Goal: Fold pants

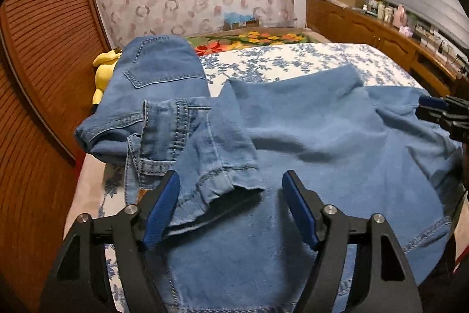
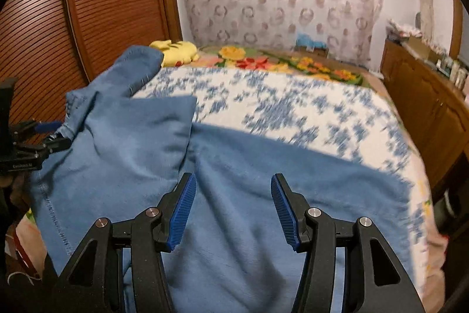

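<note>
1. a pair of blue denim pants lies spread across a bed covered in a white and blue floral sheet.
2. the left gripper hovers over the pants with its blue-padded fingers wide apart and holding nothing; a hemmed leg end lies just ahead of them, between the fingers and toward the left one.
3. the right gripper also has its fingers spread and empty, directly over a broad plain stretch of the pants.
4. the long axis of the pants seems to run sideways across both views, with the pocket and waistband end bunched at the far left, beyond the hem.
5. judging by this, the left gripper is nearer the loose hem and is the likelier one to pick it up.
6. only the left wrist view shows the back pocket, waistband and hem; the right wrist view, blurred, shows instead the bare sheet beyond the pants and the pants' right edge.
7. a yellow plush toy lies behind the pants, near a slatted wooden door.
</note>
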`<state>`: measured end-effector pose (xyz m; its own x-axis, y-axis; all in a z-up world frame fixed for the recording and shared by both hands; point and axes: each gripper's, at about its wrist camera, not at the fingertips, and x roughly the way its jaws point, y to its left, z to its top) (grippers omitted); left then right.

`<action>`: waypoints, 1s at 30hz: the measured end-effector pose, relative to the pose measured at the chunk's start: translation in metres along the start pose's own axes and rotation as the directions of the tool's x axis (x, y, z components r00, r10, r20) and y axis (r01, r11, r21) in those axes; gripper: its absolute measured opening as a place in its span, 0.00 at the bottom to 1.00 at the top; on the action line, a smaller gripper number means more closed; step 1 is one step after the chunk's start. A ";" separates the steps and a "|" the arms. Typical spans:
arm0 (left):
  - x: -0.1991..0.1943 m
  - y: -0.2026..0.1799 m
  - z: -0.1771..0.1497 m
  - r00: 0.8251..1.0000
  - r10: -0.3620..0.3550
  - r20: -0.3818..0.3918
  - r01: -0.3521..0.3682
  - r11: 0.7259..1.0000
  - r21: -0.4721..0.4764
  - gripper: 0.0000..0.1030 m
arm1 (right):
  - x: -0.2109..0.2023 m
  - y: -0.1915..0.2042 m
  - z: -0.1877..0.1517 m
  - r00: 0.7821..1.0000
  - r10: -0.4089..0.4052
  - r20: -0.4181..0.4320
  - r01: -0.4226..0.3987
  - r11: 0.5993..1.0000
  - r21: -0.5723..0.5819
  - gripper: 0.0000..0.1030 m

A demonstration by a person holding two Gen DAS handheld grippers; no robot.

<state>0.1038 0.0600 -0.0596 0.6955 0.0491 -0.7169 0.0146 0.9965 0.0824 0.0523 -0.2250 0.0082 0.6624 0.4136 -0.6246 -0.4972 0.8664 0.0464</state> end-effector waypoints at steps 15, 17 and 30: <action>-0.014 0.085 0.017 0.990 0.127 0.059 -0.119 0.985 -0.128 0.54 | 0.006 0.000 -0.001 1.000 0.001 0.006 -0.002 0.999 0.037 0.54; -0.018 0.087 0.018 0.991 0.109 0.074 -0.098 0.986 -0.134 0.55 | 0.003 -0.002 -0.001 1.000 0.000 0.011 -0.001 0.999 0.044 0.54; -0.045 0.077 0.020 0.983 0.028 0.182 0.004 0.984 -0.177 0.75 | -0.045 -0.022 -0.010 0.997 -0.031 0.066 0.026 0.997 0.079 0.54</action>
<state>0.0878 0.1334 -0.0068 0.8150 0.0641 -0.5760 -0.1094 0.9930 -0.0443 0.0275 -0.2652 0.0276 0.7130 0.4037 -0.5733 -0.4339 0.8963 0.0915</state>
